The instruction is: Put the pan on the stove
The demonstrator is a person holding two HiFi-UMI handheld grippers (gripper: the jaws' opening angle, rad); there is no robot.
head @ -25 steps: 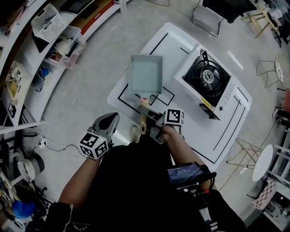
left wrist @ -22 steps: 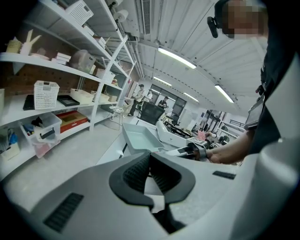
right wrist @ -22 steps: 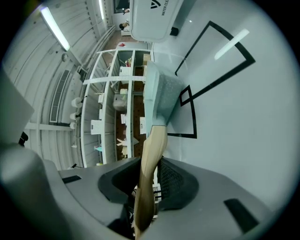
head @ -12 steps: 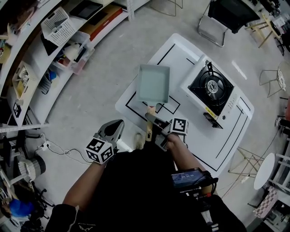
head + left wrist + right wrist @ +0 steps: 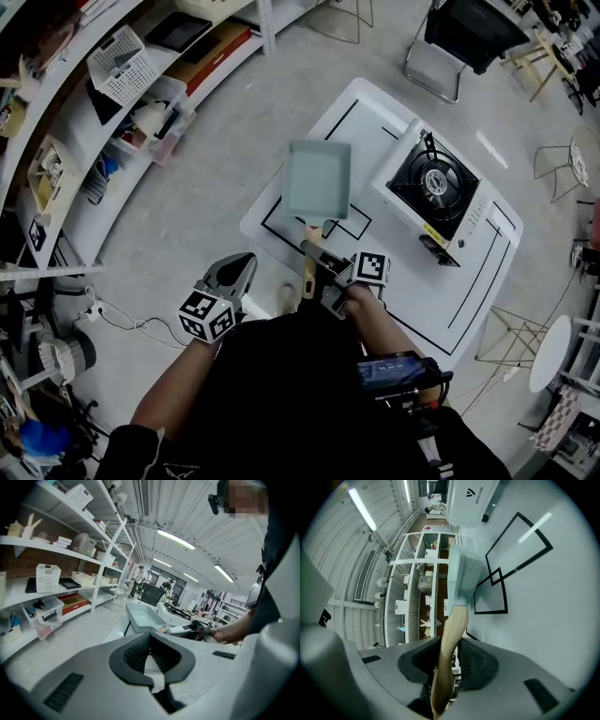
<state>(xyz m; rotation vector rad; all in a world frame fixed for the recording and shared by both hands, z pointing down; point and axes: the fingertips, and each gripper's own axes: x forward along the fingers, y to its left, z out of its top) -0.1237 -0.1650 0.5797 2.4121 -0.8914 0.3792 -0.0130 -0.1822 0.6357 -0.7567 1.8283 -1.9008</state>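
Pan [image 5: 317, 178], pale, rectangular, wooden handle [image 5: 451, 639]; held over the tabletop's [image 5: 469, 272] left part; long axis runs from our right gripper [image 5: 317, 253] towards the far side; its jaws clench the handle; stove [image 5: 433, 183] stands right of the pan, apart, so we judge a rightward carry. Left gripper [image 5: 236, 272], near left; jaws closed, empty. Right gripper view shows the clamp; only the head view shows the stove.

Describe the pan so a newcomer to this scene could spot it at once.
Find the white table with black lines, where a black-topped stove sits at the right. Left of the stove is the pan: a pale blue-green rectangular tray with a wooden handle, gripped by the right gripper.
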